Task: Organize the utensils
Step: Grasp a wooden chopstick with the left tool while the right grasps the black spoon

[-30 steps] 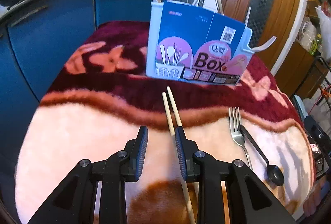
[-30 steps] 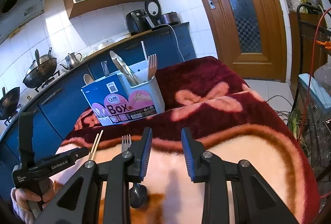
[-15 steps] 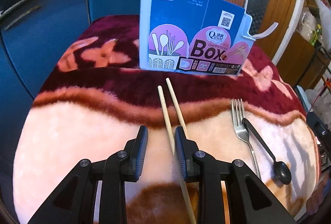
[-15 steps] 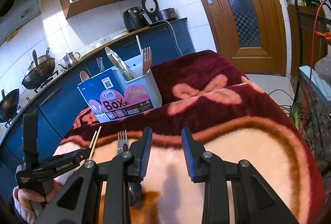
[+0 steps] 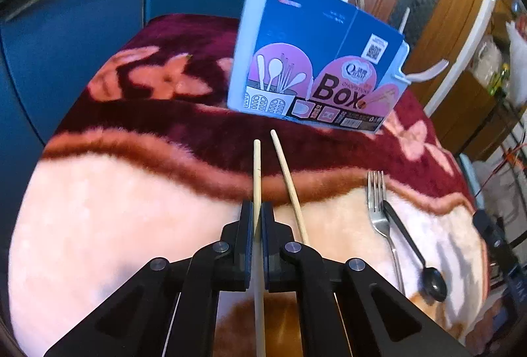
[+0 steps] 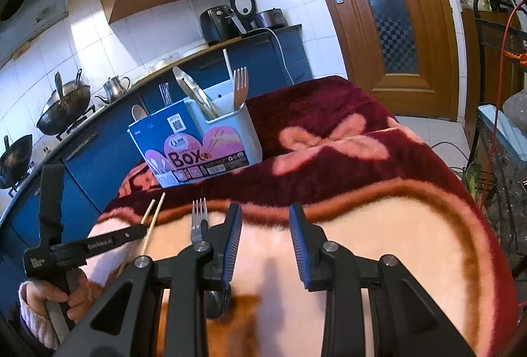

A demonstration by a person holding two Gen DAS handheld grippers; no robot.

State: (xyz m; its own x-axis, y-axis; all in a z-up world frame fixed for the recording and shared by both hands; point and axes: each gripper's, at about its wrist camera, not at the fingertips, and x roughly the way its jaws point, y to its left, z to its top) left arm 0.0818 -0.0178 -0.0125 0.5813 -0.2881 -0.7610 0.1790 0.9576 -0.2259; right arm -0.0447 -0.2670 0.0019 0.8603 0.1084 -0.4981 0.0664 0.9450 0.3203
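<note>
Two pale wooden chopsticks lie on the blanket-covered table point(image 5: 98, 208). My left gripper point(image 5: 257, 212) is shut on the left chopstick point(image 5: 257, 169), its pads pressed against the stick. The right chopstick point(image 5: 286, 172) lies loose beside it. A silver fork point(image 5: 378, 208) and a black spoon point(image 5: 415, 254) lie to the right. A white utensil holder wrapped in a blue "Box" sleeve point(image 5: 316, 67) stands beyond, with several utensils in it. My right gripper point(image 6: 265, 241) stands open over the pale blanket with nothing between its fingers. The right wrist view also shows the holder point(image 6: 210, 139), fork point(image 6: 198, 218) and chopsticks point(image 6: 153, 218).
Blue kitchen cabinets point(image 5: 82, 11) run behind and left of the table. A wooden door point(image 6: 388, 14) is at the right. Woks point(image 6: 62, 106), a kettle and appliances sit on the counter. A wire rack with cables point(image 6: 494, 126) stands by the table's right edge. A hand point(image 6: 59, 294) holds the left gripper's handle.
My left gripper's jaws have closed onto the left chopstick, which now lines up straight between them. The holder looms slightly closer. The right gripper has kept still.
</note>
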